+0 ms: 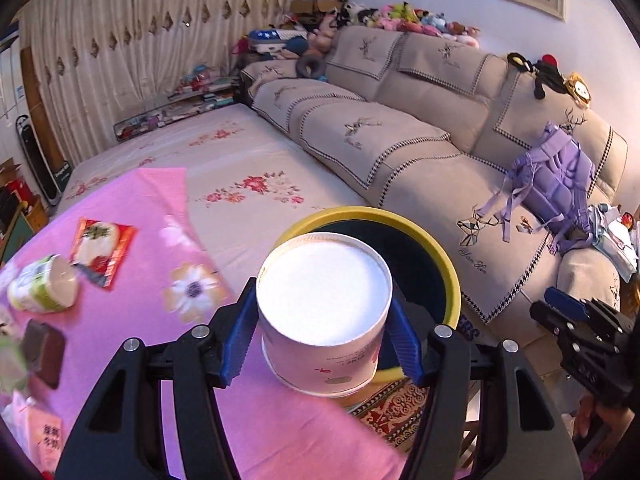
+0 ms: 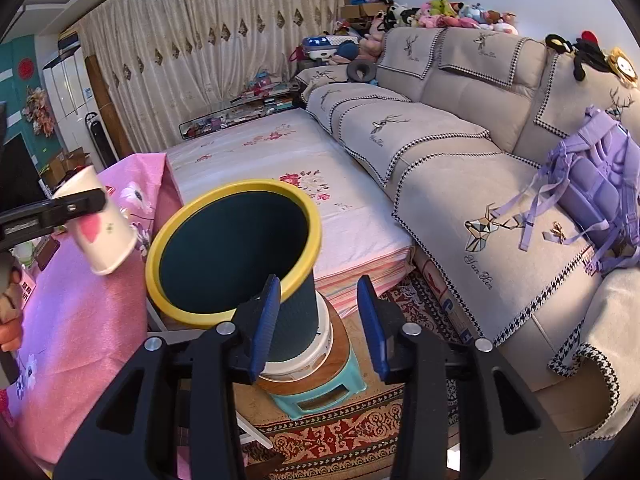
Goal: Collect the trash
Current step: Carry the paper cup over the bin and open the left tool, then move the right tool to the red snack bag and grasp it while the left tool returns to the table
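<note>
Your left gripper (image 1: 320,336) is pinching the paper cup (image 1: 324,316) upside down beside the yellow-rimmed bin (image 2: 234,252), ready for dropping; your right gripper (image 2: 322,328) is hovering spread and empty.

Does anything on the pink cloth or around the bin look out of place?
The bin stands tilted on a stack of stools. On the pink cloth, a green-labelled cup lies tipped over beside a red wrapper.
</note>
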Demonstrator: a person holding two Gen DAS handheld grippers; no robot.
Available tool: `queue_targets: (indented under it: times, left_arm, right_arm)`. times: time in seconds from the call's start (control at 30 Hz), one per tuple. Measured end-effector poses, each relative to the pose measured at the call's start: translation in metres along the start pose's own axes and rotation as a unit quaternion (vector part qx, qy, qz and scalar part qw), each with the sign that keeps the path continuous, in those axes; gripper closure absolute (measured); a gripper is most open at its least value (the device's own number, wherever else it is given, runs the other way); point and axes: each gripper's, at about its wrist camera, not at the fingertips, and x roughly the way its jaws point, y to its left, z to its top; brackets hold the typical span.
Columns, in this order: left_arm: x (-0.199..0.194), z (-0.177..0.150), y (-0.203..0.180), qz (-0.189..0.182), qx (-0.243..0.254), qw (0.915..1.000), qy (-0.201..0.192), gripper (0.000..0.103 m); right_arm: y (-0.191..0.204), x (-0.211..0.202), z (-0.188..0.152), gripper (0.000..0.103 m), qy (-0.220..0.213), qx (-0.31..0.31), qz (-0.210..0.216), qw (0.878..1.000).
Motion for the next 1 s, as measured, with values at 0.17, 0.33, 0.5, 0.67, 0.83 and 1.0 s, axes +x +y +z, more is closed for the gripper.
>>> queue_targets:
  times: [0.17,0.33,0.5,0.67,0.83,1.0]
  left_arm:
    - [0.044,0.016,-0.019,0.007,0.005,0.9999,0.015,0.035]
    - [0.053,0.024,-0.022,0.011,-0.004,0.9998,0.017,0.031]
    - [-0.006,0.013,-0.013,0.018,-0.011,0.9995,-0.025,0.02]
    - [-0.086,-0.017,0.014,0.025,-0.033,0.9973,-0.061,0.011]
    - [-0.167,-0.061,0.054,0.069,-0.071,0.99,-0.1,0.008]
    - [-0.236,-0.117,0.106,0.149,-0.123,0.9727,-0.129,0.006]
  right_arm:
    - [-0.016,0.007,-0.004,0.062,0.006,0.018,-0.003,1.0]
    - [-0.021,0.012,-0.006,0.062,0.012,0.027,-0.003,1.0]
    - [-0.014,0.014,-0.007,0.061,0.015,0.03,0.006,0.999]
    - [0.009,0.017,-0.006,0.061,0.023,0.01,0.024,0.999]
    - [0.049,0.015,-0.004,0.059,0.022,-0.023,0.055,0.998]
    - [0.101,0.014,0.002,0.058,0.026,-0.067,0.101,0.992]
